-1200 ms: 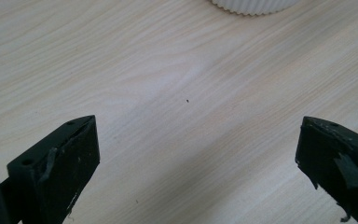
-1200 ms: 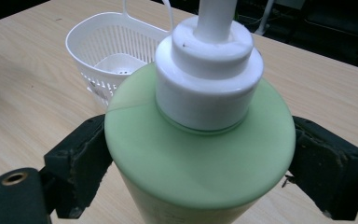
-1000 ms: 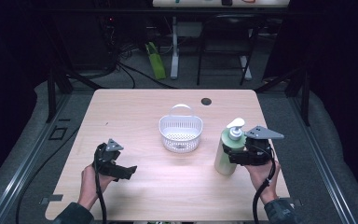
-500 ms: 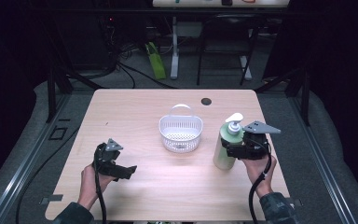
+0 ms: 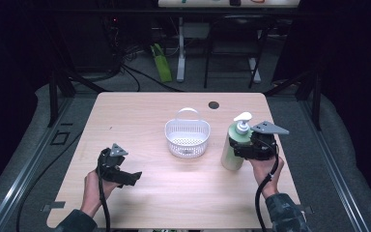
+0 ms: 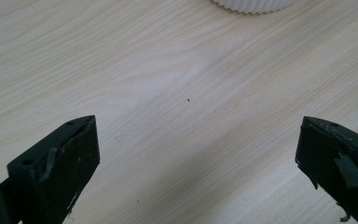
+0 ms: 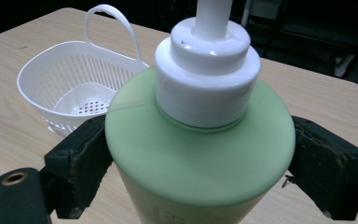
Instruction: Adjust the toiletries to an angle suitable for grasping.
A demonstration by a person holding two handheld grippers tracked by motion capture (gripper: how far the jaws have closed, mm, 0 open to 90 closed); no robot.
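A pale green pump bottle (image 5: 235, 145) with a white pump head stands upright at the table's right side. My right gripper (image 5: 244, 149) is shut on the bottle (image 7: 200, 154) just below its shoulder, one black jaw pressed on each side. A white slotted basket (image 5: 187, 137) with a loop handle sits empty in the middle of the table, left of the bottle; the same basket (image 7: 70, 88) lies behind the bottle in the right gripper view. My left gripper (image 5: 130, 178) rests low at the front left, open, its jaws wide over bare wood (image 6: 186, 116).
The light wooden table (image 5: 140, 111) has a dark round hole (image 5: 214, 105) near its far edge. Bare wood lies between the basket and the front edge. Dark floor, cables and metal stands surround the table.
My right gripper, with the bottle in it, has shifted slightly away from me and to the left. The left hand has stayed still.
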